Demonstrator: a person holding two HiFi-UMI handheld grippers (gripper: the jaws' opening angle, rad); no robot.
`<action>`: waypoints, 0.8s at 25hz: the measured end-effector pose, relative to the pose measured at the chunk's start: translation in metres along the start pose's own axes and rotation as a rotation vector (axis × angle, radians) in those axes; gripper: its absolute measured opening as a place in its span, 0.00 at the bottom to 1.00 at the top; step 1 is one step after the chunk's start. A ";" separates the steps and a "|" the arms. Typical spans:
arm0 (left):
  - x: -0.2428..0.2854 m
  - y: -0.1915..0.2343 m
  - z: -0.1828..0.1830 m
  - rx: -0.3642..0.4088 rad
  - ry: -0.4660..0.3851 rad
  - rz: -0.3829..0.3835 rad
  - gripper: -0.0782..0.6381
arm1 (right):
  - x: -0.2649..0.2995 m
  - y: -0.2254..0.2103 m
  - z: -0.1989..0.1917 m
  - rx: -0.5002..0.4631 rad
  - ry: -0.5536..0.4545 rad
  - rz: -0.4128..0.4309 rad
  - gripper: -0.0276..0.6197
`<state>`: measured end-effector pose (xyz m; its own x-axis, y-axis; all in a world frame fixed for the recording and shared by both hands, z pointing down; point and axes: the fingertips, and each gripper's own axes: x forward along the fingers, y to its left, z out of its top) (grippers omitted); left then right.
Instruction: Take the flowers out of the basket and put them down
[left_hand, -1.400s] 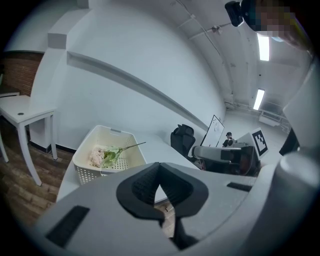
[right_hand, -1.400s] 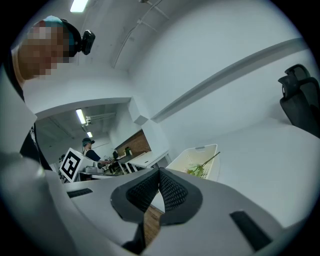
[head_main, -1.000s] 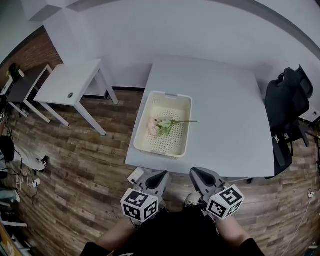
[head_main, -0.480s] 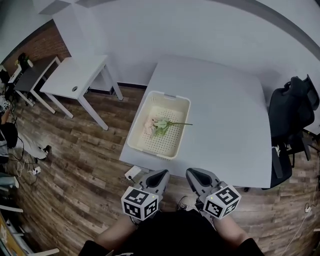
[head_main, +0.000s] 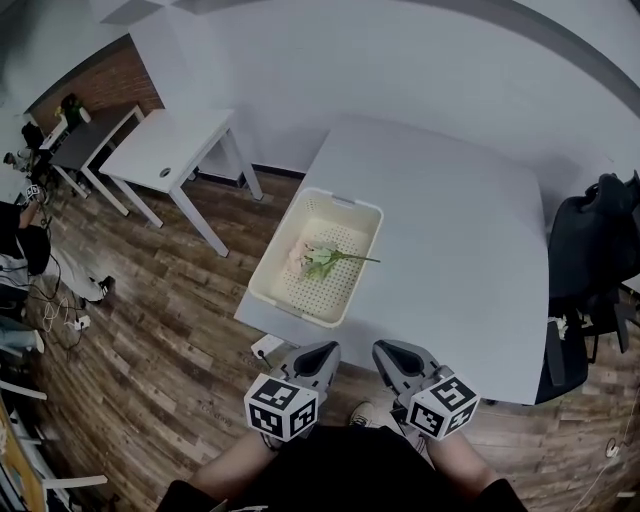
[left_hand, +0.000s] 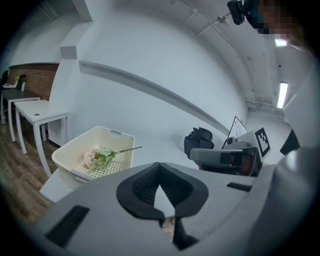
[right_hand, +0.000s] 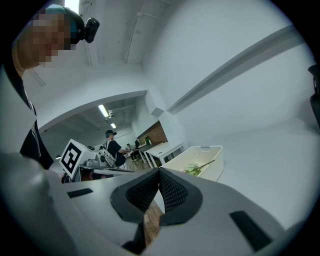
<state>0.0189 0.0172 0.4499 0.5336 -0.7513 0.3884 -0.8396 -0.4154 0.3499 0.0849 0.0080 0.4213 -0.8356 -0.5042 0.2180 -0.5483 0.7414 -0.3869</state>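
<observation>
Left tongs and right tongs were pressed together, empty, short of the bench. Flowers lay in basket, stem seemingly pointing right. Best: spread, pinch stem, lift clear.

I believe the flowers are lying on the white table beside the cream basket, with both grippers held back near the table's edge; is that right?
Not quite: the head view shows the flowers lying inside the cream basket, not beside it. The left gripper and right gripper are indeed near the white table's edge.
</observation>
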 end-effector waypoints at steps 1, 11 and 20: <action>0.004 -0.002 -0.001 -0.002 0.001 0.008 0.12 | -0.002 -0.004 0.000 0.000 0.005 0.007 0.08; 0.026 -0.017 -0.003 -0.009 0.006 0.073 0.12 | -0.012 -0.035 0.004 -0.014 0.026 0.056 0.08; 0.028 -0.005 0.002 0.011 0.004 0.115 0.12 | 0.002 -0.040 0.010 -0.027 0.005 0.077 0.08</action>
<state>0.0378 -0.0026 0.4573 0.4339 -0.7923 0.4289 -0.8964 -0.3320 0.2936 0.1058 -0.0267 0.4285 -0.8753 -0.4433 0.1935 -0.4834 0.7895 -0.3781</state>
